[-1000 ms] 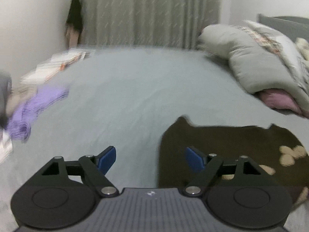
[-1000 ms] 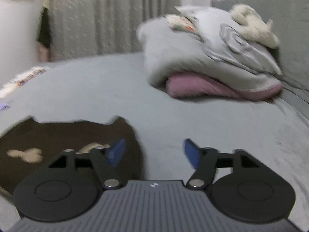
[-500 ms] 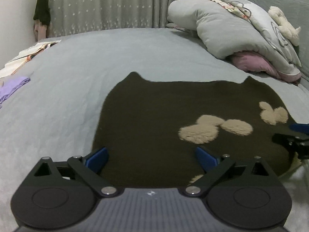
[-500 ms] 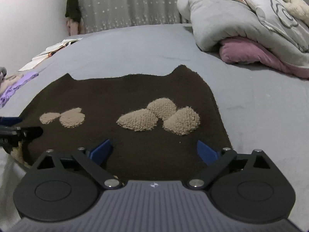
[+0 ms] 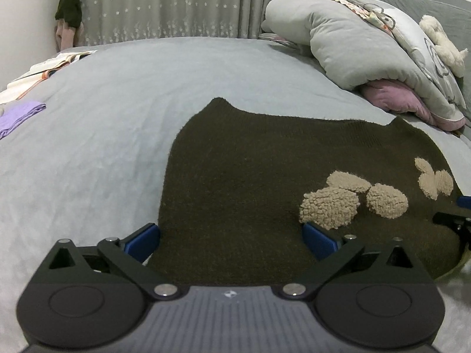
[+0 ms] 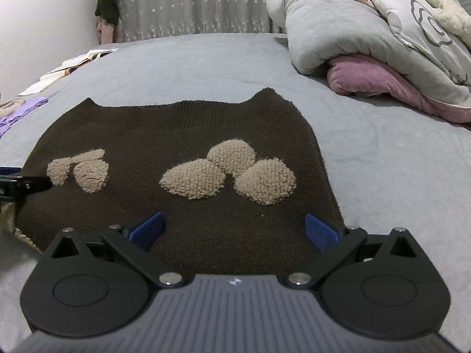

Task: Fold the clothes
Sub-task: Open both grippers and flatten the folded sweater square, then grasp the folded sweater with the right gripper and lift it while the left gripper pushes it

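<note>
A dark brown knit garment with fuzzy beige patches lies flat on the grey bed. My left gripper is open, its blue pads just over the garment's near left edge. My right gripper is open too, low over the near right edge, with nothing held. The tip of the right gripper shows at the far right of the left wrist view, and the left gripper's tip at the far left of the right wrist view.
A rolled grey duvet over a pink blanket lies at the right, with a cream plush toy on top. A purple garment and an open book sit at the left. Curtains hang behind.
Both grippers swung in from looking across the bed to sitting low at the brown garment's near edge. Their jaws have opened wider. The garment has not moved.
</note>
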Demonstrator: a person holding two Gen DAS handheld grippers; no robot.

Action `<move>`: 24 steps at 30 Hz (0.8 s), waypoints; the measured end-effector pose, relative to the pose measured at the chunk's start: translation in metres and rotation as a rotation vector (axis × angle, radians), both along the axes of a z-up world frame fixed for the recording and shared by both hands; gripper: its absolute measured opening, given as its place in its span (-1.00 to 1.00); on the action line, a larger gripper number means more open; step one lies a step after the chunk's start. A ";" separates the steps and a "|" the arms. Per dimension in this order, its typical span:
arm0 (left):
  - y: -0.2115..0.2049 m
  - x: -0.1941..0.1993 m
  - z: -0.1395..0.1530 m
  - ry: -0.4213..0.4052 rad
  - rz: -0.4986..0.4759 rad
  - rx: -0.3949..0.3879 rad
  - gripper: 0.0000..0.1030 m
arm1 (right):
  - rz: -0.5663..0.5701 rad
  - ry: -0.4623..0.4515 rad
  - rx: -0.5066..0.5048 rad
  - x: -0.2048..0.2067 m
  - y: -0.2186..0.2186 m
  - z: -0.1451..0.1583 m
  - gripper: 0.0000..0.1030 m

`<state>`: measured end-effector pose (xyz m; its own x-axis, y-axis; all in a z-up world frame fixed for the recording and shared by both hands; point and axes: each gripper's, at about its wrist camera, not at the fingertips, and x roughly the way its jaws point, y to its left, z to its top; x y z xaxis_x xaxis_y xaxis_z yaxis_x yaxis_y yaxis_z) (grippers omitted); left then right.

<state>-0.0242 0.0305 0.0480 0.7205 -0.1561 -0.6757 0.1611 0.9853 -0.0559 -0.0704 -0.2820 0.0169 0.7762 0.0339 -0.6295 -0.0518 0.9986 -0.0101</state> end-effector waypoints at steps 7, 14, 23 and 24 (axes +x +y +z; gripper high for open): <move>0.033 -0.010 0.047 -0.018 0.138 -0.080 0.93 | -0.194 -0.122 -0.344 -0.011 -0.017 0.024 0.98; 0.050 -0.046 0.035 0.191 0.244 -0.321 0.93 | -0.265 -0.022 0.213 -0.042 -0.088 0.027 0.98; 0.052 -0.071 0.014 0.256 0.363 -0.500 0.93 | -0.333 0.083 0.705 -0.056 -0.095 -0.009 0.98; 0.048 -0.071 0.011 0.246 0.368 -0.486 0.93 | -0.340 0.095 0.759 -0.057 -0.095 -0.012 0.98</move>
<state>-0.0950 0.0784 0.0587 0.6183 -0.2584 -0.7423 -0.2559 0.8268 -0.5009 -0.1277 -0.3773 0.0044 0.7657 0.2486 -0.5932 0.2868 0.6935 0.6609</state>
